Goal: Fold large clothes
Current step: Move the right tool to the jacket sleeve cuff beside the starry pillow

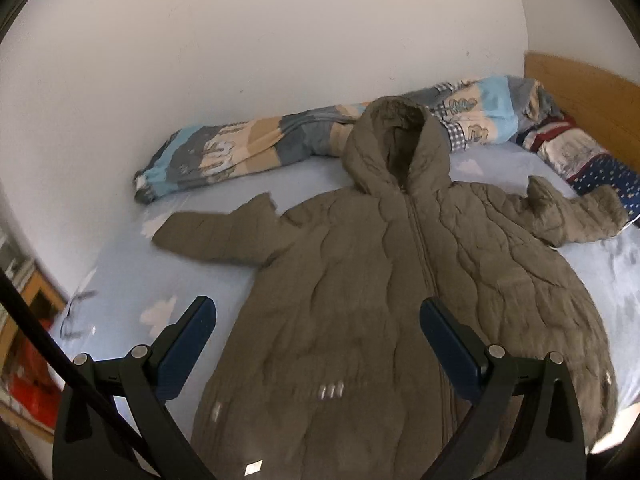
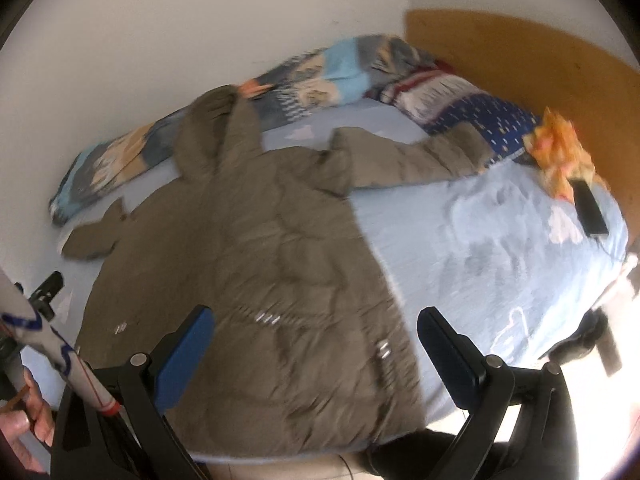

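The olive padded coat (image 1: 360, 272) is lying face up and zipped on the bed (image 1: 120, 280), hood (image 1: 396, 140) toward the wall, both sleeves spread out. Its hem is running out of sight under the left hand-held gripper (image 1: 316, 320), which is hovering above it, fingers spread wide and gripping nothing. The right hand-held gripper (image 2: 316, 328) is likewise gaping and empty over the coat's lower right edge. The right view is smeared, so the dark flat thing (image 2: 590, 212) near the bed's corner is perhaps a phone. A rolled patterned quilt (image 1: 240, 148) is sitting along the wall, partly hidden behind the hood. A hand (image 2: 24, 428) is showing, cut off at the frame's edge.
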Demonstrator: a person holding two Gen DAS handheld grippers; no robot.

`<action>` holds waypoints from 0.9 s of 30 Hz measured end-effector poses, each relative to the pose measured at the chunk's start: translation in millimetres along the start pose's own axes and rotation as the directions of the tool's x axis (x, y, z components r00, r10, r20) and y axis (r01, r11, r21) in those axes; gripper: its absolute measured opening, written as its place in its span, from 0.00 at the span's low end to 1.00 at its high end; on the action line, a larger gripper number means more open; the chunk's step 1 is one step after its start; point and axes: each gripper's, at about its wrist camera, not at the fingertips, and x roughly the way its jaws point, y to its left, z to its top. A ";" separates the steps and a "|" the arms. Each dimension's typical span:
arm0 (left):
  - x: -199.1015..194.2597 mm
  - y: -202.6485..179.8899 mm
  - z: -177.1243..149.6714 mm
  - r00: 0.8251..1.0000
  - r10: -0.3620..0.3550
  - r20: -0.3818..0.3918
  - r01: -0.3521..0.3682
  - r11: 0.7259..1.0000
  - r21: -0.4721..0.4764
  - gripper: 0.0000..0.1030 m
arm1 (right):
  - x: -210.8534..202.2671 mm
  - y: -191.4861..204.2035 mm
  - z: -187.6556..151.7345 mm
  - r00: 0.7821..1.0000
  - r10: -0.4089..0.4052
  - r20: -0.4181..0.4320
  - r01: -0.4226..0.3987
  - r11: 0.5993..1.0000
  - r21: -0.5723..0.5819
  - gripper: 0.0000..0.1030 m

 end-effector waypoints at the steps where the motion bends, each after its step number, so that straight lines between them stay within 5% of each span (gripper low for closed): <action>1: 11.8 -7.1 8.5 1.000 0.009 -0.002 -0.009 1.000 0.009 0.99 | 6.6 -8.5 7.6 1.000 -0.009 -0.004 0.009 1.000 0.017 1.00; 10: 113.6 -63.3 21.4 1.000 0.012 -0.014 -0.011 0.995 0.095 0.99 | 81.2 -84.3 67.4 0.996 -0.040 -0.082 0.055 0.981 0.189 1.00; 20: 141.1 -49.9 36.1 0.997 -0.039 -0.072 0.043 0.997 0.065 0.99 | 166.4 -227.3 154.1 0.989 -0.052 -0.139 0.106 0.904 0.414 0.98; 27: 160.7 -28.8 30.1 0.989 -0.030 -0.146 0.031 1.000 0.002 0.99 | 228.3 -298.6 187.4 0.997 0.003 -0.072 0.040 0.809 0.587 0.70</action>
